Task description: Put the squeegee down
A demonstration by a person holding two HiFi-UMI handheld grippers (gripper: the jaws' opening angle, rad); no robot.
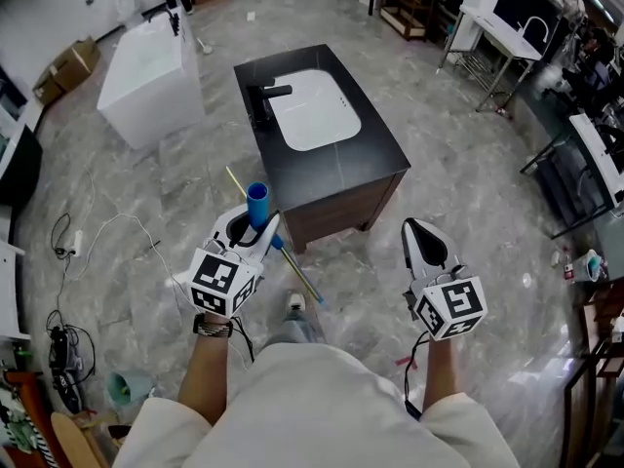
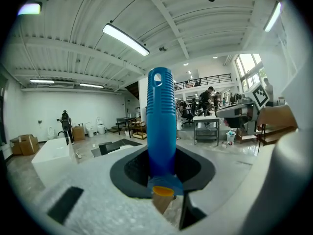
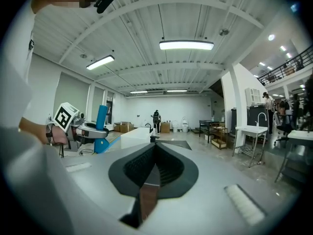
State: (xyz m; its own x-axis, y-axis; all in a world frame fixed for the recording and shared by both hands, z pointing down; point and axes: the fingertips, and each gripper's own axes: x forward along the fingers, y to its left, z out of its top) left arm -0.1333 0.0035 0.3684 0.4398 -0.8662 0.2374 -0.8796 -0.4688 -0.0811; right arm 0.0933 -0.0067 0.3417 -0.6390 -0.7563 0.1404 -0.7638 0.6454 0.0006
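Note:
The squeegee has a ribbed blue handle point(image 1: 257, 201) that stands upright between the jaws of my left gripper point(image 1: 251, 232), which is shut on it. Its long thin blade point(image 1: 295, 276) runs aslant below the gripper, above the floor. In the left gripper view the blue handle point(image 2: 161, 126) rises straight out of the left gripper point(image 2: 164, 182). My right gripper point(image 1: 419, 230) hovers to the right with its jaws shut and nothing in them. The right gripper view shows the right gripper point(image 3: 153, 166) closed, and the squeegee handle point(image 3: 101, 116) at the left.
A black vanity point(image 1: 375, 159) with a white sink point(image 1: 312, 110) and black faucet point(image 1: 268, 94) stands just ahead. A white bathtub point(image 1: 151, 71) sits at the far left. Cables point(image 1: 88, 242) lie on the marble floor at the left, tables and racks point(image 1: 507, 37) at the right.

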